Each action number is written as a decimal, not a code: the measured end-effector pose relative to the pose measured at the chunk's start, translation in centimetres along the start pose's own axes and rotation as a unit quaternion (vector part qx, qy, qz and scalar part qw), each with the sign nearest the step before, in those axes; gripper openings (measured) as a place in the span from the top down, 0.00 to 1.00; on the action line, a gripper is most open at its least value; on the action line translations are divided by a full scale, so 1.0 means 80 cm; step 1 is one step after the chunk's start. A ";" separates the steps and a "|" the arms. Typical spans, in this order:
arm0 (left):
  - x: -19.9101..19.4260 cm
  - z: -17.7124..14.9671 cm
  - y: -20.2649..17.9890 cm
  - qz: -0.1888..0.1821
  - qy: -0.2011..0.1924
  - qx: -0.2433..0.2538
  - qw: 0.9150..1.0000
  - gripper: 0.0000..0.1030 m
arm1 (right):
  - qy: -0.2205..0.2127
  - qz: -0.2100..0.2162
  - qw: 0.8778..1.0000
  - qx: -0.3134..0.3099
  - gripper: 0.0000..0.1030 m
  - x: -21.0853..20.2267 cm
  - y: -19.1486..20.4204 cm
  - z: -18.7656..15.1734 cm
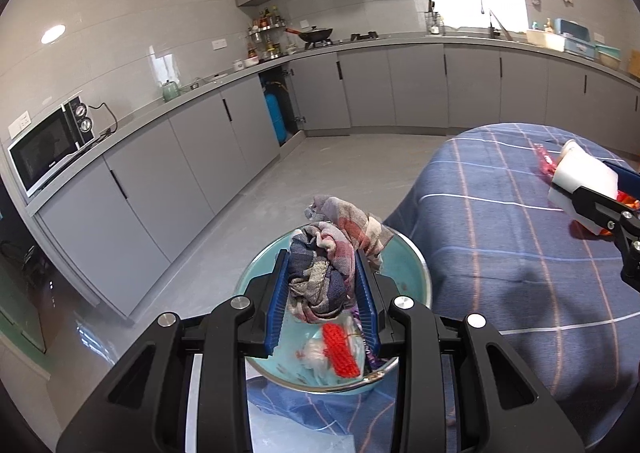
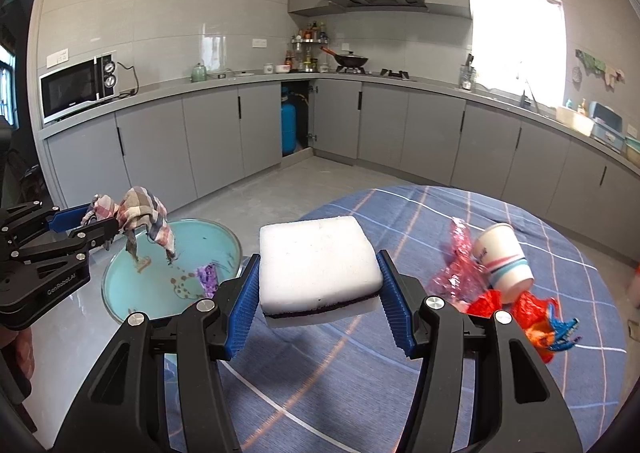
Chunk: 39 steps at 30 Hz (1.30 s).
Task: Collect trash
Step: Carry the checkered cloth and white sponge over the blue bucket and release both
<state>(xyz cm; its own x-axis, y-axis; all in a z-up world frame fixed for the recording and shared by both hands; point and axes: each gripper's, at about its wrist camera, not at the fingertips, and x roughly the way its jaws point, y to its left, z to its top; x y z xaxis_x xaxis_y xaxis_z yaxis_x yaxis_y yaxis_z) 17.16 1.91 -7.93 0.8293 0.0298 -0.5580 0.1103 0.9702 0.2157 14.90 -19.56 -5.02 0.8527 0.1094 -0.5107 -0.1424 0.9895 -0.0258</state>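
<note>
- Left gripper (image 1: 323,285): closed on a crumpled plaid cloth (image 1: 332,253). The blue pads (image 1: 280,305) press the cloth from both sides.
- Cloth position: held in the air directly above the basin (image 1: 412,253). In the right wrist view, loose ends of the cloth (image 2: 140,219) hang down toward the basin (image 2: 120,293) interior without a visible contact.
- Basin: round, turquoise, metal rim. It stands just beside the edge of the table (image 1: 500,253).
- Basin contents: a red mesh piece (image 1: 340,349) and a whitish wrapper (image 1: 316,353) lie on the bottom. A purple scrap (image 2: 208,277) lies near the table-side wall. Brown stains mark the basin floor.
- Right gripper (image 2: 318,293): closed on a white sponge (image 2: 316,261) with a dark underside layer. Both pads touch the sponge sides.
- Sponge position: held above the table (image 2: 360,373), between the basin and the remaining trash.
- Table: covered with a blue checked cloth.
- Remaining trash on the table: a paper cup (image 2: 504,261) lies tilted on its side; a pink wrapper (image 2: 452,269) touches it; a red-orange wrapper (image 2: 532,313) with blue print lies just beside the cup mouth.
- Left wrist view: the right gripper (image 1: 576,177) with the sponge (image 1: 584,173) appears at the right edge, above the table.
- Background: grey cabinets, microwave (image 2: 76,89), wok (image 2: 350,60) on the hob, blue gas cylinder (image 2: 289,129) in an open cabinet.
</note>
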 end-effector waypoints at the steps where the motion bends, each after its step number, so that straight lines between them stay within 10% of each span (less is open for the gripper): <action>1: 0.002 0.000 0.004 0.005 0.002 -0.001 1.000 0.69 | -0.001 0.004 1.000 -0.003 0.45 0.002 0.004 0.002; 39: 0.034 -0.005 0.062 0.053 0.028 -0.018 0.998 0.69 | 0.007 0.075 0.996 -0.050 0.45 0.058 0.080 0.028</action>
<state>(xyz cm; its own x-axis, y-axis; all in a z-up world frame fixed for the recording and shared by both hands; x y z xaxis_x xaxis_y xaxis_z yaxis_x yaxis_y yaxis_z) 19.75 6.87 -8.70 0.8032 0.1458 -0.5776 0.0022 0.9688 0.2477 19.10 -12.52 -5.64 0.8112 0.2539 -0.5268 -0.3181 0.9475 -0.0332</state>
